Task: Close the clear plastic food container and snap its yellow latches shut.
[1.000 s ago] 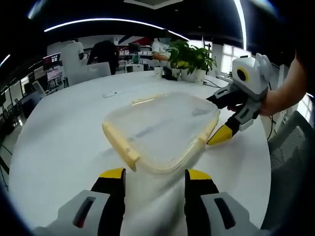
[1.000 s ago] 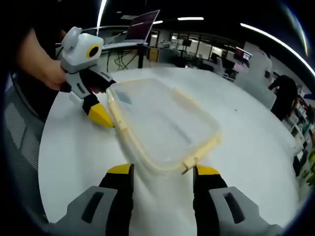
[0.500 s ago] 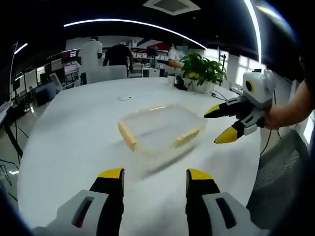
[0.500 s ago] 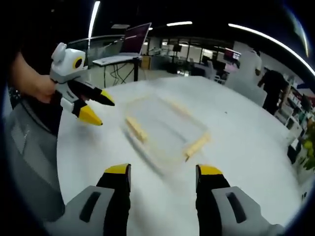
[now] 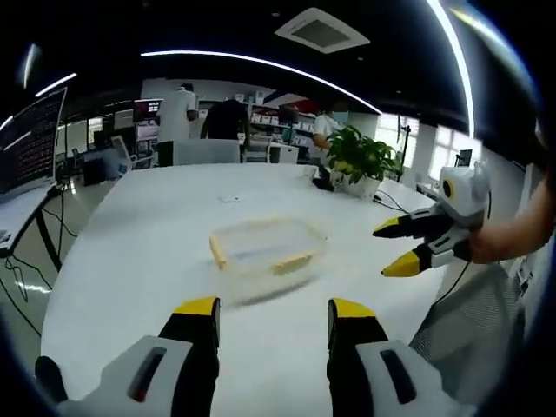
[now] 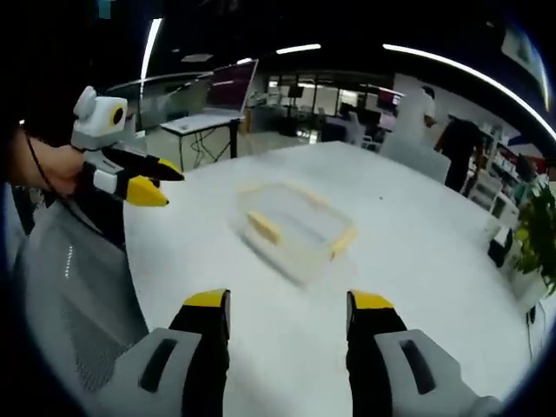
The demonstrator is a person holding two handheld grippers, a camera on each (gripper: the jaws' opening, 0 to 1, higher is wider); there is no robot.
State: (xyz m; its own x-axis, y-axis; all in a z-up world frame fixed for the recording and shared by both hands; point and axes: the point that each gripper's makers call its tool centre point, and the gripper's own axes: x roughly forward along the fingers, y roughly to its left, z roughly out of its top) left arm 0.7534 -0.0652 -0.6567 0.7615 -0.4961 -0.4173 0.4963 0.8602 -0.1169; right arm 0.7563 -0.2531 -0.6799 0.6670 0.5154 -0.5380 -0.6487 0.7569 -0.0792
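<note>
lying flat on the round white table (image 5: 130, 261), the clear rectangular plastic food container with yellow latches (image 5: 265, 246) is sitting lidded, well ahead of both sets of fingers. left gripper (image 5: 269, 313) and right gripper (image 6: 289, 304) are hovering spread and empty, apparently clear of it because the latches look folded down.

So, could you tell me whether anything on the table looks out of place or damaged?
Nothing stands out. The container sits flat on the white table, lid on, yellow latches against its sides. Both grippers, left and right, are open and apart from it.
</note>
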